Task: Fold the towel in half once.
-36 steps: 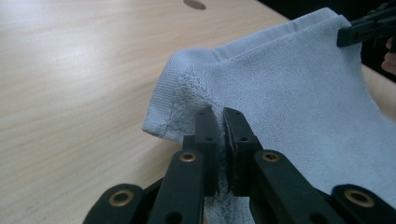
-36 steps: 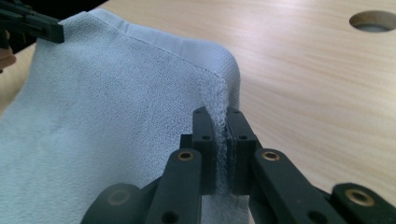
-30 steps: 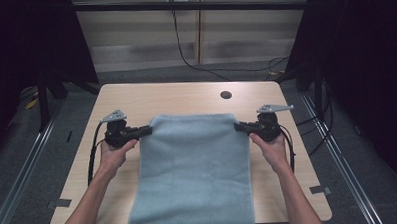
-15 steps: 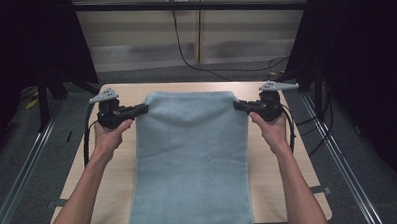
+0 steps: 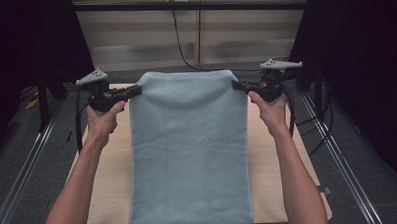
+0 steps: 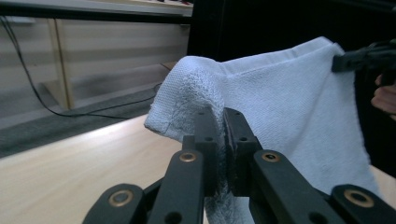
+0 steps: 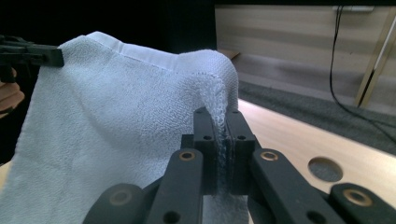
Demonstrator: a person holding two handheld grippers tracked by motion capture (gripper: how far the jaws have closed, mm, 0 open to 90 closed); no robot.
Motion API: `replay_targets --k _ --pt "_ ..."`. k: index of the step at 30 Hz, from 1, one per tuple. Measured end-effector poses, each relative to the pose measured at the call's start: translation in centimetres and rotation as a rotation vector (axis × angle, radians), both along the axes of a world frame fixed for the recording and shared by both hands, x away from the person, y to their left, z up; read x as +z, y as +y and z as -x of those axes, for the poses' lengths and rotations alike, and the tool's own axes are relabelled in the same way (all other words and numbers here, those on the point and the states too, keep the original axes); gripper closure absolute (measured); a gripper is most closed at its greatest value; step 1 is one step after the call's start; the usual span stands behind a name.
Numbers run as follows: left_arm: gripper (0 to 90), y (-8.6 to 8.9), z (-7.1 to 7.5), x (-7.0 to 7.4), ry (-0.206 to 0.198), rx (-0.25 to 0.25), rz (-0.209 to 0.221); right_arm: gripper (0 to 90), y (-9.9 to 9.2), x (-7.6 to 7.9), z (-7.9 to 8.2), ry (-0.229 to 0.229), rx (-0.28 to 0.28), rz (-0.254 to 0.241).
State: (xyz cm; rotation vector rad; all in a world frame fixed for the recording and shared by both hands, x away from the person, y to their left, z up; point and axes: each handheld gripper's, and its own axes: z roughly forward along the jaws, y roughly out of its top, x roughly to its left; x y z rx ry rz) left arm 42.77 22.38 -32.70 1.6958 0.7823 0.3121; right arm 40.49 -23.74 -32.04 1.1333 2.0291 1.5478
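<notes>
Towel (image 5: 190,152): pale blue terry cloth, looped pile, with a flat woven hem band along the top edge. It is rectangular and hangs as a sheet between the two hand-held grippers, held by its two top corners. The top edge sags slightly in the middle; the lower part drapes toward the person, over the near edge of the tabletop (image 5: 283,164).

Left hand-held gripper (image 5: 135,89): black jaws clamped together on the towel's left top corner. In the left gripper view (image 6: 223,140) the cloth bunches and folds over just above the jaw tips, with the rest of the sheet stretching away to the other gripper.

Right hand-held gripper (image 5: 237,84): jaws likewise clamped on the right top corner. In the right gripper view (image 7: 222,140) a thin fold of terry is pinched between the pads, its stitched edge curling over the tips.

Each gripper carries a grey three-cornered plate on top and a trailing black cable.

Tabletop: light wood, smooth, beneath and beyond the grippers. A round hole (image 7: 325,169) lies in it, to the right of the right gripper's jaws.
</notes>
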Motion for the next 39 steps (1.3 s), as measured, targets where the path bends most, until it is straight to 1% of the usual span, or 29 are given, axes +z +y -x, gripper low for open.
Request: replay_targets --k 1,2,4,6,7,8,10,12,13,14,15,16,17,19,20,21,22,23,24,26,28,30,32,34,35,36,37,38,39 --pt "85.6 0.0 0.0 0.5 -0.01 -0.004 0.012 85.8 0.0 0.4 0.0 -0.008 -0.001 -0.008" --pt "85.6 0.0 0.1 1.0 -0.023 -0.006 0.008 85.8 -0.1 0.7 0.0 -0.017 0.002 -0.021" --pt "85.5 -0.1 0.1 2.0 -0.035 -0.012 0.014 85.9 -0.2 1.5 0.0 -0.025 -0.005 -0.016" --pt "85.6 -0.3 0.5 2.5 -0.052 -0.017 0.013 85.9 -0.5 2.3 0.1 -0.038 -0.014 -0.022" --pt "85.6 -0.4 0.7 2.5 -0.054 -0.025 0.018 85.9 -0.6 2.5 0.4 -0.05 -0.008 -0.038" --pt "85.6 -0.5 0.8 2.2 -0.053 -0.027 0.016 85.9 -0.7 2.7 0.6 -0.057 -0.007 -0.041" --pt "85.5 -0.7 1.1 1.2 -0.038 -0.028 -0.007 85.9 -0.8 2.6 1.1 -0.049 0.001 -0.026" --pt "85.6 -0.6 1.8 0.0 -0.032 -0.04 0.007 85.9 -0.7 2.2 1.9 -0.041 0.022 0.009" --pt "85.6 -0.6 1.8 0.0 -0.032 -0.04 0.007 85.9 -0.7 1.9 2.4 -0.041 0.033 0.016" --pt "85.7 -0.4 2.6 -1.5 -0.023 -0.024 0.011 85.9 -0.7 1.5 2.9 -0.035 0.044 0.011" --pt "85.7 -0.4 2.8 -2.1 0.004 -0.038 0.014 85.9 -0.7 1.2 3.4 -0.028 0.056 0.014" --pt "85.7 -0.4 3.1 -2.7 0.014 -0.044 0.004 85.9 -0.7 0.9 3.9 -0.02 0.057 0.031" --pt "85.7 -0.4 3.5 -3.1 0.017 -0.05 -0.008 86.0 -0.6 0.5 4.4 -0.009 0.053 0.044" --pt "85.7 -0.4 4.5 -3.7 0.018 -0.069 -0.013 86.0 -0.5 0.0 5.6 -0.006 0.063 0.054" --pt "85.6 -0.4 4.5 -3.7 0.018 -0.069 -0.013 86.0 -0.6 -0.2 6.2 -0.007 0.072 0.052" --pt "85.6 -0.3 5.1 -3.9 0.015 -0.076 -0.019 86.0 -0.6 -0.4 6.8 -0.006 0.075 0.05" --pt "85.6 0.1 6.2 -4.1 0.015 -0.088 -0.004 85.9 -0.5 -0.6 7.5 -0.006 0.082 0.056" --pt "85.6 0.4 6.8 -4.1 0.018 -0.091 0.008 85.9 -0.5 -0.7 8.2 -0.005 0.088 0.067" --pt "85.6 0.6 7.5 -4.2 0.01 -0.105 0.032 86.0 -0.5 -0.8 9.0 -0.005 0.091 0.077" --pt "85.6 1.2 9.0 -4.3 0.0 -0.112 0.02 85.9 -0.7 -0.9 10.5 -0.003 0.106 0.076" --pt "85.6 1.5 10.5 -4.4 0.004 -0.128 0.029 85.9 -0.8 -1.1 12.2 0.001 0.125 0.073" --pt "85.6 1.7 12.1 -5.0 0.011 -0.139 0.033 85.9 -0.6 -1.8 13.7 0.014 0.136 0.088" --pt "85.6 1.7 13.7 -6.2 0.039 -0.149 0.013 85.9 -0.4 -2.9 15.3 0.036 0.144 0.105" --pt "85.6 1.7 15.0 -7.9 0.071 -0.171 -0.011 85.9 -0.3 -4.4 16.8 0.063 0.151 0.121" --pt "85.6 1.7 15.7 -8.7 0.089 -0.162 -0.022 85.9 -0.4 -5.1 17.4 0.076 0.154 0.118" --pt "85.6 1.7 16.5 -9.5 0.088 -0.163 -0.041 86.0 -0.4 -5.8 18.0 0.09 0.159 0.106" --pt "85.6 1.5 17.1 -10.3 0.094 -0.168 -0.072 85.9 -0.4 -6.5 18.5 0.107 0.16 0.101" --pt "85.5 1.5 17.6 -10.9 0.116 -0.174 -0.093 85.9 -0.3 -7.2 19.0 0.121 0.161 0.109" --pt "85.5 1.6 18.0 -11.5 0.136 -0.179 -0.089 85.9 -0.1 -7.9 19.5 0.141 0.165 0.124"
